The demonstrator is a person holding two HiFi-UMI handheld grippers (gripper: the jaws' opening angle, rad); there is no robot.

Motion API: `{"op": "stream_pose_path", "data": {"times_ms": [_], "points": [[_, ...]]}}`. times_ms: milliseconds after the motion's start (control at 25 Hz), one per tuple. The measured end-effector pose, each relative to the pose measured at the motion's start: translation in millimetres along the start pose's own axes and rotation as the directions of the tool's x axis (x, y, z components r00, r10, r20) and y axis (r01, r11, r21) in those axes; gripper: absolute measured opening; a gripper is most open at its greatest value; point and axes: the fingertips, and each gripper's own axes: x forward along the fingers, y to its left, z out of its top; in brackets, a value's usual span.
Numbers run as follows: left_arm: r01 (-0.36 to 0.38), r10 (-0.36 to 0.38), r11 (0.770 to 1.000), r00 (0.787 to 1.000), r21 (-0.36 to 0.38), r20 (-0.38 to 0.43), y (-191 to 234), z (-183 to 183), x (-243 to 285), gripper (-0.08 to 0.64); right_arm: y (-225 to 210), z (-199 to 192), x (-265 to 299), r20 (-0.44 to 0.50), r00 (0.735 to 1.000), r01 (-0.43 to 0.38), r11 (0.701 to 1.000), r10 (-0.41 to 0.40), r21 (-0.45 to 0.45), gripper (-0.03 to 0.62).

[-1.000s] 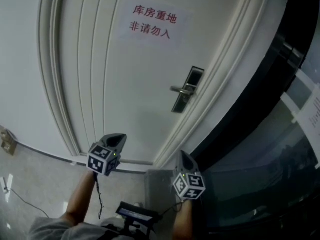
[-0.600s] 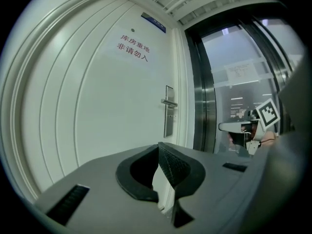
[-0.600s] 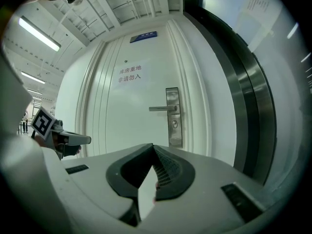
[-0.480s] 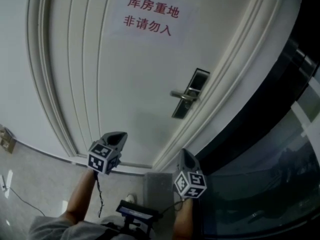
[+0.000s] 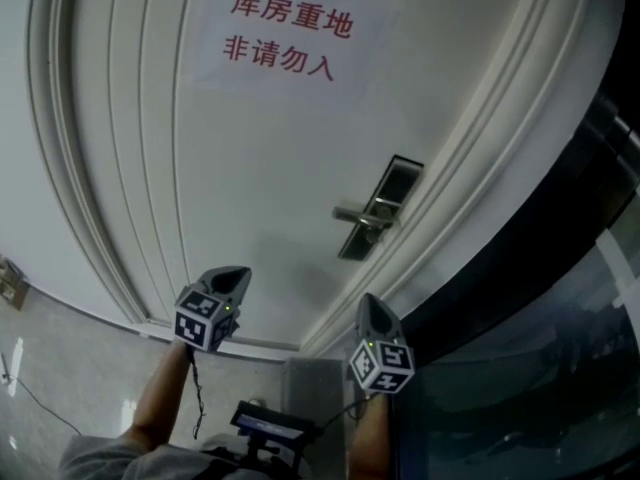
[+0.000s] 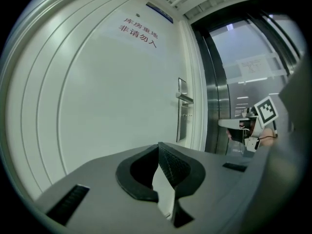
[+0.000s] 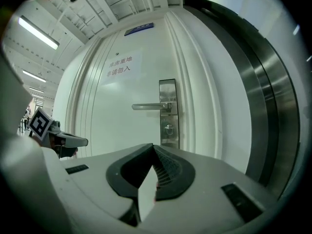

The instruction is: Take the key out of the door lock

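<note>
A white door (image 5: 260,168) carries a steel lock plate (image 5: 385,206) with a lever handle (image 5: 352,215). In the right gripper view the plate (image 7: 168,112) stands straight ahead, its handle (image 7: 147,107) pointing left. Below the handle sits the lock cylinder (image 7: 168,129), where a small key head seems to stick out, too small to be sure. My left gripper (image 5: 236,274) and right gripper (image 5: 368,304) are both shut and empty, held level and well short of the door. The left gripper (image 6: 158,146) points left of the plate (image 6: 181,108); the right gripper (image 7: 153,147) points just below the cylinder.
A paper notice with red characters (image 5: 280,43) is stuck on the door above the lock. A dark metal and glass frame (image 5: 540,268) runs along the door's right side. A wall socket (image 5: 10,284) sits low at the left.
The door and lock plate have grown larger in the head view and the notice has slid left. Both grippers have come closer to the door together, still shut.
</note>
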Motion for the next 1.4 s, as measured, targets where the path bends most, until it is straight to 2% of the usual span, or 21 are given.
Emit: {"op": "stream_pose_path", "data": {"times_ms": [360, 560, 1120, 1240, 1400], "points": [[-0.015, 0.015, 1.0, 1.0, -0.009, 0.012, 15.3, 10.5, 35.2, 0.008, -13.6, 13.3, 40.9, -0.001, 1.0, -0.02, 0.997, 0.02, -0.079, 0.012], [-0.018, 0.019, 1.0, 1.0, -0.008, 0.019, 20.5, 17.6, 49.3, 0.008, -21.0, 16.6, 54.3, 0.003, 1.0, -0.016, 0.996, 0.016, -0.084, 0.012], [-0.033, 0.033, 0.999, 0.999, -0.012, 0.01, 31.3, 18.7, 76.7, 0.008, -41.4, 27.5, 85.8, 0.007, 1.0, 0.009, 0.979, -0.008, -0.204, 0.014], [-0.041, 0.042, 0.999, 0.999, -0.017, 0.009, 34.7, 16.9, 79.0, 0.008, -41.5, 29.6, 91.5, 0.005, 1.0, -0.006, 0.97, 0.007, -0.243, 0.049], [-0.057, 0.057, 0.998, 0.998, -0.027, 0.008, 39.1, 15.2, 79.6, 0.008, -35.9, 38.6, 98.1, 0.006, 1.0, -0.003, 0.941, 0.005, -0.338, 0.112]]}}
